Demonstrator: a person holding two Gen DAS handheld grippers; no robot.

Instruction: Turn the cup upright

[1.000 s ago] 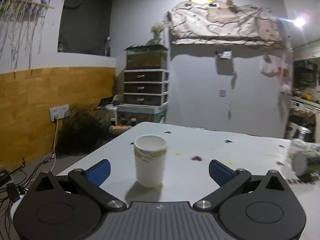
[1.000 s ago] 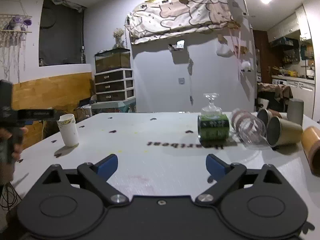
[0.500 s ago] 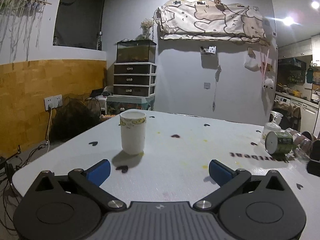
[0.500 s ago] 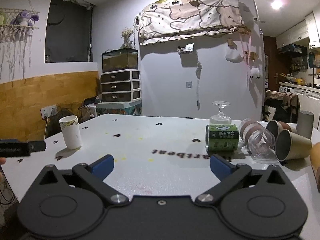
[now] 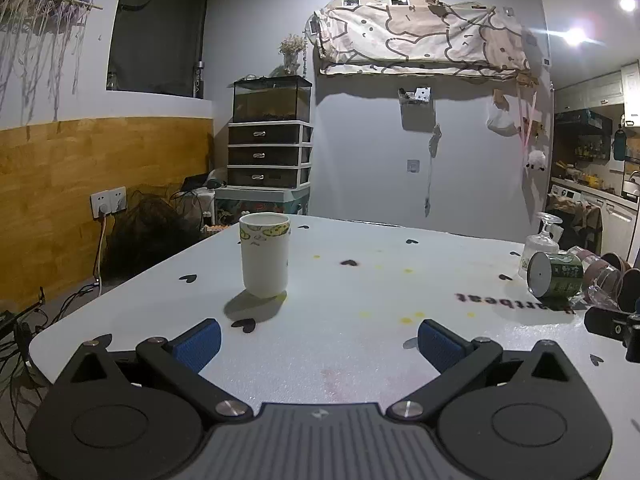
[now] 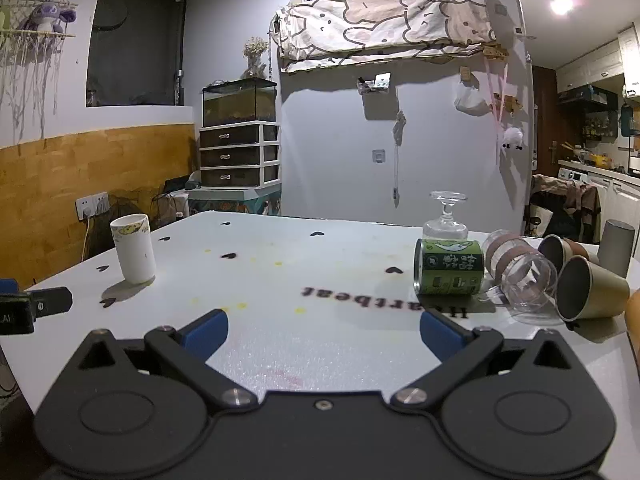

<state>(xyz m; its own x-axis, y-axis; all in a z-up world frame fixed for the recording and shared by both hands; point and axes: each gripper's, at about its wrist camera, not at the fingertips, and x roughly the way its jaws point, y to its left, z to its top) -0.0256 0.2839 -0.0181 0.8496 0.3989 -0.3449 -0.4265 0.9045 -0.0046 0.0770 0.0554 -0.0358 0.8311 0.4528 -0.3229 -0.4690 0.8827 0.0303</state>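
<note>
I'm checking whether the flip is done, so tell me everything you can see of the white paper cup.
The white paper cup looks like plain paper with a green and yellow printed band under its rim. It stands upright, mouth up, on the white table near the left edge, casting a shadow toward the camera. Nothing touches it; the open left gripper sits short of it.

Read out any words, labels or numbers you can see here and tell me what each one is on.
"Heartbeat": black print on the white table, upside down from the right wrist view.
Green can lying on its side: label print too small to read.
White paper cup: pattern only, no legible text.
</note>
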